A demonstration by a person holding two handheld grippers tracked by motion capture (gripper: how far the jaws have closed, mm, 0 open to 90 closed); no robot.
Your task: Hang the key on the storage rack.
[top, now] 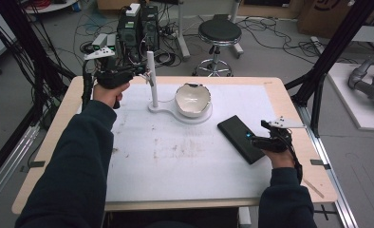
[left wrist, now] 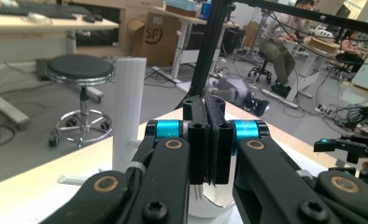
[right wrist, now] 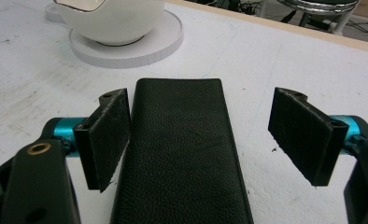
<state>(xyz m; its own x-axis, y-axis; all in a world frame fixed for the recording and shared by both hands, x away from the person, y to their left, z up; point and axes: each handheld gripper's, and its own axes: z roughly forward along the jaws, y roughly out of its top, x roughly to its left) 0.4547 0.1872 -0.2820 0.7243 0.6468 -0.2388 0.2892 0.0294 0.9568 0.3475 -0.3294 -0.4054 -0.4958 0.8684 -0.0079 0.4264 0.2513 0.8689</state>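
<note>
Two grippers at work: left gripper (top: 144,71) raised at the far left of the table (top: 289,102), right gripper (top: 260,135) low at the near right.

High view, stand: a white post (top: 151,78) rises from a flat white base (top: 163,108); the base's round end carries a white bowl (top: 192,99), tipped a little.
High view, bowl contents: the inside looks bare; nothing in it that I can make out.
High view, black case (top: 239,137): lies flat on the white mat (top: 175,156), well apart from the stand, its near right end at the right gripper.
High view, left gripper: level with the top of the post, just beside it; contact cannot be told.

Left gripper view, claw: the two black jaws are pressed together, nothing visible between them.
Left gripper view, surroundings: the post (left wrist: 128,107) stands just left of the jaws; the bowl rim (left wrist: 212,205) shows below them.

Right gripper view, claw: jaws spread wide, astride the case (right wrist: 182,149); the left pad is just beside its edge, the right pad stands well clear. No pinch.
Right gripper view, bowl (right wrist: 109,18): sits on the round base (right wrist: 140,46) beyond the case.

Step in hand (judgement): right gripper is lined up to take the case; left gripper is parked by the post.
Next move (judgement): close the right jaws squarely on the case's long sides, then lift it level.
</note>
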